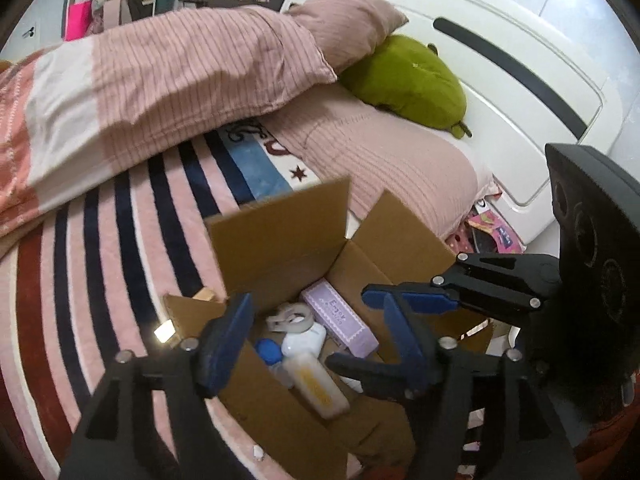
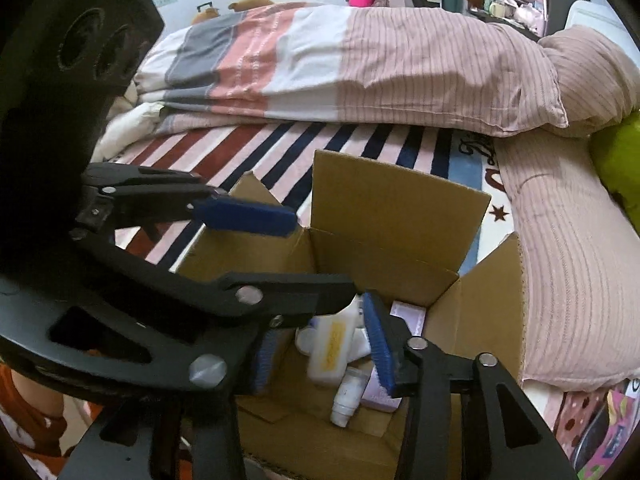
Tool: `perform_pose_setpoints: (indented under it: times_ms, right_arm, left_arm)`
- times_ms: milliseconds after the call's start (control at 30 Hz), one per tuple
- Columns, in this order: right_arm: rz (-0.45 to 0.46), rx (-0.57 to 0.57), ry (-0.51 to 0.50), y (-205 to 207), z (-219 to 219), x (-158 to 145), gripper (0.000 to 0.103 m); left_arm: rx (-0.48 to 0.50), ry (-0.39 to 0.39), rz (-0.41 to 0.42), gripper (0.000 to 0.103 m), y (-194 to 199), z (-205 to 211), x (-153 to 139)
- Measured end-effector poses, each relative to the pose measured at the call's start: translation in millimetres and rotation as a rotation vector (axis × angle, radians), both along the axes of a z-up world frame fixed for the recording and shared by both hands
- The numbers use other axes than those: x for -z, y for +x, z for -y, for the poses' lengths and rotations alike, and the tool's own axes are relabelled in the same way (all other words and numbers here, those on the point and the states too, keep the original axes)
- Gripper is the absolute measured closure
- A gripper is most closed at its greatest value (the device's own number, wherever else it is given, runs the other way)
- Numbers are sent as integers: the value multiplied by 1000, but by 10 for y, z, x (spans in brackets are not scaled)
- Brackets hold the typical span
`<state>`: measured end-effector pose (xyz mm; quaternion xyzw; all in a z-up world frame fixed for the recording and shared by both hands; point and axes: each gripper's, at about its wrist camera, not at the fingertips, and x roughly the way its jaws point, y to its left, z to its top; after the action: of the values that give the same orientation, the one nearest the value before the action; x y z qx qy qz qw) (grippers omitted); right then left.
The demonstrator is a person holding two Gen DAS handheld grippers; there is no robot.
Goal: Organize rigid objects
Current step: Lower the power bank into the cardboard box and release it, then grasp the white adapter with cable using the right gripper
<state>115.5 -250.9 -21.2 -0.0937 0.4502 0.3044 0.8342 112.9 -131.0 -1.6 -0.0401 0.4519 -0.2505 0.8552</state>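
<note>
An open cardboard box (image 1: 280,248) stands on the striped blanket. Inside lie a purple carton (image 1: 340,320), a grey tape roll (image 1: 290,318), a white case (image 1: 304,340), a blue cap (image 1: 267,350) and a white bottle with a yellow label (image 1: 316,386). My left gripper (image 1: 314,312) hangs open over the box, nothing between its pads. My right gripper (image 2: 324,332) is open above the white bottle (image 2: 332,350), which rests in the box (image 2: 400,216) beside a small white bottle (image 2: 348,396). Each gripper shows in the other's view: right gripper (image 1: 348,326), left gripper (image 2: 324,250).
The box sits on a bed with a pink, navy and red striped blanket (image 1: 120,248). A folded duvet (image 1: 160,80), pink pillows (image 1: 392,160) and a green plush (image 1: 408,80) lie behind it. A white headboard (image 1: 520,60) stands right. Colourful clutter (image 1: 492,232) fills the bedside gap.
</note>
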Motion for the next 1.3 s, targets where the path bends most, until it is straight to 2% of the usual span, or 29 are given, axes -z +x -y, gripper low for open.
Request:
perform_pose_setpoints:
  times_ms: [100, 233, 333, 533, 667, 800, 900, 1067, 1133, 1300]
  right_arm:
    - [20, -18, 11, -86, -73, -82, 62]
    - [67, -62, 29, -249, -314, -222, 62]
    - [91, -124, 53, -401, -593, -309, 62]
    - [81, -243, 69, -627, -1242, -258, 62]
    - [17, -276, 34, -674, -1657, 54, 62]
    - [-54, -215, -27, -580, -1821, 517, 62]
    - [-2, -138, -150, -534, -1829, 835, 62]
    - [3, -4, -327, -279, -1766, 1283, 62]
    - [18, 51, -365, -161, -1709, 1375, 58]
    - [62, 71, -410, -30, -1695, 1458, 57]
  left_arm:
    - [-28, -20, 36, 35, -121, -176, -110]
    - [-112, -30, 92, 34, -358, -600, -254]
    - [-198, -9, 139, 25, -560, -966, -312]
    - [-338, 22, 173, 22, -932, -1689, -123]
    - [-381, 19, 160, 22, -1065, -1994, 169]
    - [-375, 2, 130, 22, -1116, -2139, 494]
    - [-364, -19, 108, 22, -1140, -2177, 658]
    - [-358, -57, 97, 22, -1157, -2228, 805]
    - [-360, -60, 94, 22, -1154, -2247, 836]
    - [-371, -72, 87, 22, -1173, -2317, 882]
